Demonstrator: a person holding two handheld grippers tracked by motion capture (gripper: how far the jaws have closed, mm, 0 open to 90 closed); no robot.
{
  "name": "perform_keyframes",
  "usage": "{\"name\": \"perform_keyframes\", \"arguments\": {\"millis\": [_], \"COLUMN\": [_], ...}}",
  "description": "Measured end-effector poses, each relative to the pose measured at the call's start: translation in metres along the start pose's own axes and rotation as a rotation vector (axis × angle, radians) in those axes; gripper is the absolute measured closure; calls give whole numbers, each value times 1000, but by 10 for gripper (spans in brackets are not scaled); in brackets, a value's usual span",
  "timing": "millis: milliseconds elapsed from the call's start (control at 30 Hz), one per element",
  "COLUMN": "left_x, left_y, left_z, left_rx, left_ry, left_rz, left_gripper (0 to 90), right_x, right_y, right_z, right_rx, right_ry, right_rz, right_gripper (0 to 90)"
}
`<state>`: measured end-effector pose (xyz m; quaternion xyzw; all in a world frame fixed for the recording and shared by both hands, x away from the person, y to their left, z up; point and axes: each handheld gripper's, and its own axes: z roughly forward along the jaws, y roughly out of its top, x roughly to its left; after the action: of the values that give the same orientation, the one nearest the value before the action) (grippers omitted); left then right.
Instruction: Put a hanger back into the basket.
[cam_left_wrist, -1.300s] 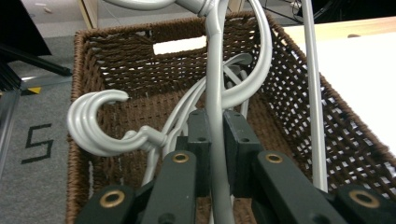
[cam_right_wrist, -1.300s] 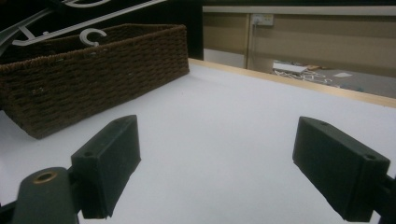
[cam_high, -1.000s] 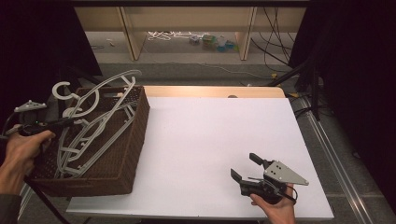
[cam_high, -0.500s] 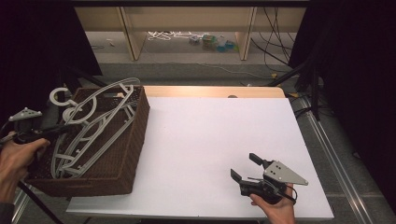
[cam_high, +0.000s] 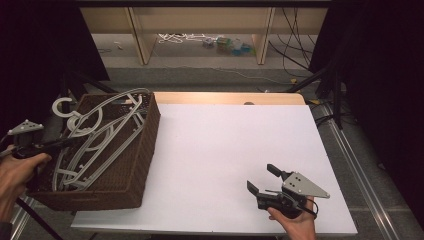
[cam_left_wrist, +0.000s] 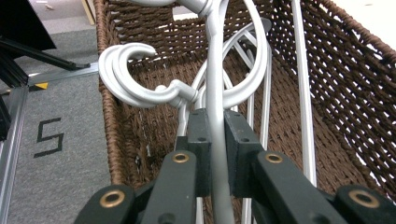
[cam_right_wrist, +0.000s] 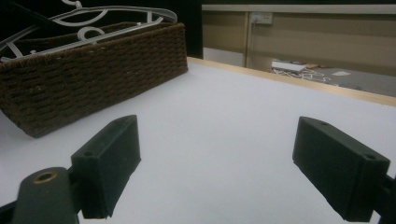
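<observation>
**Left gripper has a hanger by the bar, ready to lift it from the basket**

The left gripper (cam_high: 62, 144) reaches in over the near-left rim of the brown wicker basket (cam_high: 137, 170), which sits on the left part of the white worktop (cam_high: 225, 150). In the left gripper view its jaws are clamped on a pale grey plastic hanger (cam_left_wrist: 215, 93), gripping one of its curved bars just below the hook (cam_left_wrist: 128, 77). That hook pokes out past the far-left corner of the basket. Several more hangers of the same kind lie tangled beneath and beside the held one, their bars crossing each other inside the basket.

The right gripper (cam_high: 265, 182) rests low near the front right of the worktop, well apart from the basket. Its jaws stand wide apart with nothing between them, pointed toward the basket across bare white surface.

The step in hand looks like pulling one hanger out of the pile. The grasp seems secure, so the next move likely calls for a slow lift up and toward the open worktop, watching that the hook and curved bars do not snag the neighbouring hangers or the basket rim. If others come up with it, the free right gripper may need to hold them or the basket down.
</observation>
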<state>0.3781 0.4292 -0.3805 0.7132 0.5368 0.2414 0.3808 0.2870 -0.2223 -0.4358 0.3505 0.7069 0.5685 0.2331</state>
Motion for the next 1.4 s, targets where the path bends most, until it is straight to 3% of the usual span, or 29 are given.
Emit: {"name": "perform_keyframes", "arguments": {"millis": [233,333,367,433,600,667,700,733,833,1100,1300,1400], "left_x": [0,0,-2,-1,-4,-4,-6,-3,-5,-12,-13,-15], "left_y": [-2,-2,-2,0,-1,-3,-3,-4,-4,-6,-9,-8], "left_z": [3,4,6,7,14,16,17,17,20,29,33,34], "left_rx": [24,84,82,110,142,133,123,140,152,222,231,257], "left_ry": [0,12,7,13,16,21,20,17,30,56,53,63], "left_rz": [21,91,79,113,122,115,85,110,103,155,147,167], "left_gripper": [819,818,818,818,817,817,817,817,817,811,804,798], "right_x": [0,0,0,0,0,0,0,0,1,0,1,1], "right_y": [-1,0,-1,0,0,0,0,0,0,0,-1,0], "right_z": [0,0,1,0,0,0,0,0,1,0,1,1], "right_rx": [-7,-3,-6,-6,-8,-4,-5,-5,-7,2,-8,-9], "right_ry": [-1,0,0,0,1,1,2,2,2,3,2,1], "right_rz": [1,3,1,3,3,1,2,2,2,-2,1,6], "right_gripper": [159,159,159,159,159,159,159,159,159,159,159,159]}}
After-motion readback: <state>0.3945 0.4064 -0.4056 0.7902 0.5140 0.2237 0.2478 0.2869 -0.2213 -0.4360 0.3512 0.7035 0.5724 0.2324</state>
